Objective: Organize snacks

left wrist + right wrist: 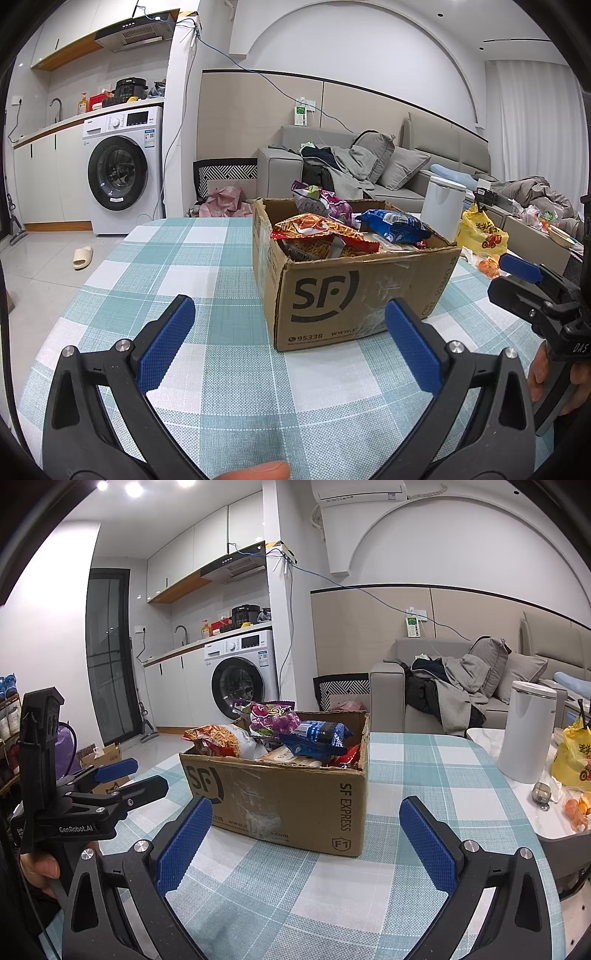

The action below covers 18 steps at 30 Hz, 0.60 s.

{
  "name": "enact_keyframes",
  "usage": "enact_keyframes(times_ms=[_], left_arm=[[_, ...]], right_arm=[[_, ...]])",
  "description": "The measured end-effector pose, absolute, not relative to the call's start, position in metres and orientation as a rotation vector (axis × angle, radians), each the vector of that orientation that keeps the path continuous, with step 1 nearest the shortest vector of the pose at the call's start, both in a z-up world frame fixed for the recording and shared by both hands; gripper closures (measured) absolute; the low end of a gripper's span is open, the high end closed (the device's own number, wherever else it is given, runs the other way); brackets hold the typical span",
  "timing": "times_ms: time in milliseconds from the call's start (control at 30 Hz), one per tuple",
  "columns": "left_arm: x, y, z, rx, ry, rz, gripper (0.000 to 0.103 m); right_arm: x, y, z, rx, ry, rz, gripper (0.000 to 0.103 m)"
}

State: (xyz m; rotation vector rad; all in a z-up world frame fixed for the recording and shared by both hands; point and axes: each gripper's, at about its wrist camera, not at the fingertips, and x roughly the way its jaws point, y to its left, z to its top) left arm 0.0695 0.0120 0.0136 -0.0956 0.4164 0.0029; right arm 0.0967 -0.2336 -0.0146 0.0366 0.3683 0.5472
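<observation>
A brown SF Express cardboard box point(354, 291) stands on the checked tablecloth, also in the right wrist view point(295, 801). Inside lie a red-orange snack bag point(317, 236), a blue bag point(395, 223) and a purple bag point(325, 201); they show in the right wrist view as the orange bag point(221, 740), blue bag point(317, 736) and purple bag point(273, 714). My left gripper point(290, 325) is open and empty, just short of the box. My right gripper point(306, 830) is open and empty before the box's near corner. Each gripper shows in the other's view, the right point(524, 275) and the left point(129, 775).
A white canister point(528, 731), a yellow bag point(574, 757) and oranges point(578, 810) sit at the table's right side. A grey sofa with clothes point(354, 166) stands behind. A washing machine point(122, 170) and kitchen counter are at the back left.
</observation>
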Motion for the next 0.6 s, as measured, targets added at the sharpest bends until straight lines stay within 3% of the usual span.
enact_keyframes(times_ms=[600], left_arm=[[0.0695, 0.0122, 0.0126, -0.095, 0.416, 0.002, 0.000]], right_arm=[[0.0965, -0.2333, -0.0145, 0.036, 0.369, 0.548, 0.000]])
